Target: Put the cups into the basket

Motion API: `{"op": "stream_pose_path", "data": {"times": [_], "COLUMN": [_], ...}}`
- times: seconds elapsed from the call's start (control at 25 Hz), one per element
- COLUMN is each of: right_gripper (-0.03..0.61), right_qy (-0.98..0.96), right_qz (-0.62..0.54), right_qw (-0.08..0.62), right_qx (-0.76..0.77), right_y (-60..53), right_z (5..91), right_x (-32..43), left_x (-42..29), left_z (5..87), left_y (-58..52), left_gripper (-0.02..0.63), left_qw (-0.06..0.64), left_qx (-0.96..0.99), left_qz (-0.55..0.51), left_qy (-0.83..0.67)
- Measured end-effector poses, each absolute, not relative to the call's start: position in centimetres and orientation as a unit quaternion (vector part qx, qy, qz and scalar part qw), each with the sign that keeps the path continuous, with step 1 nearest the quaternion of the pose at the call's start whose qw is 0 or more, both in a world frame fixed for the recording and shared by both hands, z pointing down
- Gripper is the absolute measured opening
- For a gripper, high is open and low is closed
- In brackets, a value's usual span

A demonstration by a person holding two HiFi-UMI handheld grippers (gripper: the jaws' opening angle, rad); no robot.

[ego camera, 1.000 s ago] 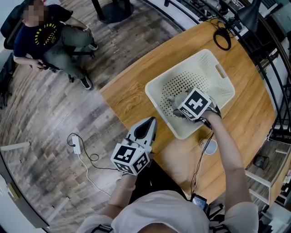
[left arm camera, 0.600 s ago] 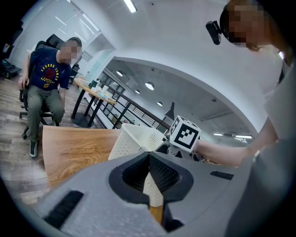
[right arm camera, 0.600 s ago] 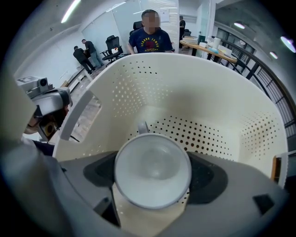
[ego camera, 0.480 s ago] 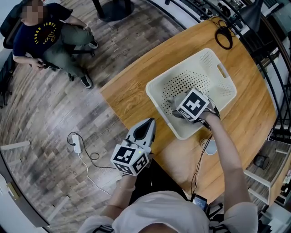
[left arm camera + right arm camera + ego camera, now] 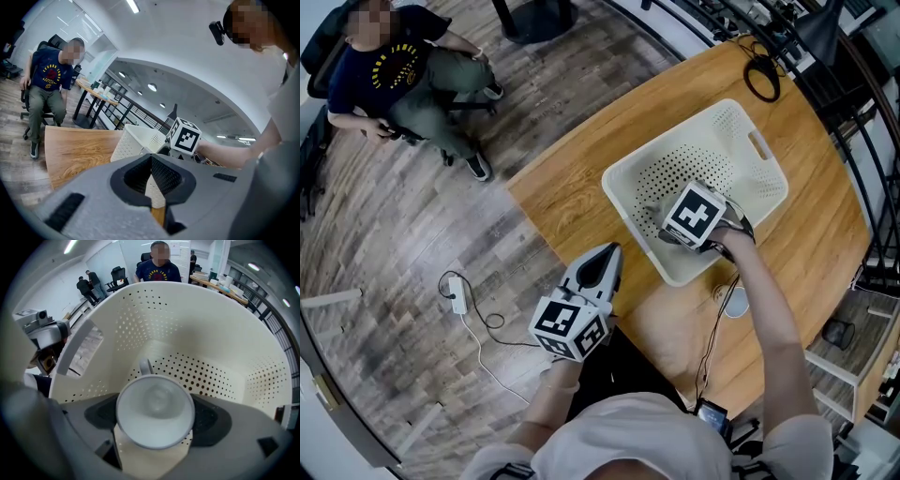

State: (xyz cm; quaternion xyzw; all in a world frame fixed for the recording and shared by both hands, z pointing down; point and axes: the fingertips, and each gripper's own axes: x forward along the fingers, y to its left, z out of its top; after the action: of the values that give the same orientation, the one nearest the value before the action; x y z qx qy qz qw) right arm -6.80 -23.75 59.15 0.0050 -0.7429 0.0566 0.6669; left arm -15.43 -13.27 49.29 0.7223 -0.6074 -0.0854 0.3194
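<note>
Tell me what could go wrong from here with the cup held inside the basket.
1. The white cup is clamped only by its smooth round sides in the right tongs, so it could slip or twist out.
2. It seems to hang above the floor of the white perforated plastic basket. Released from there, it may drop and chip.
3. The basket is probably light, and a nudge against its wall could slide it on the wooden table.
</note>
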Motion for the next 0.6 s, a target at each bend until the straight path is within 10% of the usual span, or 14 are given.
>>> {"op": "stream_pose_path", "data": {"times": [0.6], "right_gripper": [0.414], "right_qy": [-0.748], "right_qz": [0.048], "right_qw": [0.662], "right_qx": [-0.002], "right_y": [-23.80], "right_z": [59.16], "right_x": [-6.74], "left_x": [-15.03], "left_z": [49.21], "left_y": [-13.08], "left_gripper": [0.008], "left_qw": [0.319], "left_qx": [0.724], "left_qz": [-0.088], "left_qy": [-0.605]}}
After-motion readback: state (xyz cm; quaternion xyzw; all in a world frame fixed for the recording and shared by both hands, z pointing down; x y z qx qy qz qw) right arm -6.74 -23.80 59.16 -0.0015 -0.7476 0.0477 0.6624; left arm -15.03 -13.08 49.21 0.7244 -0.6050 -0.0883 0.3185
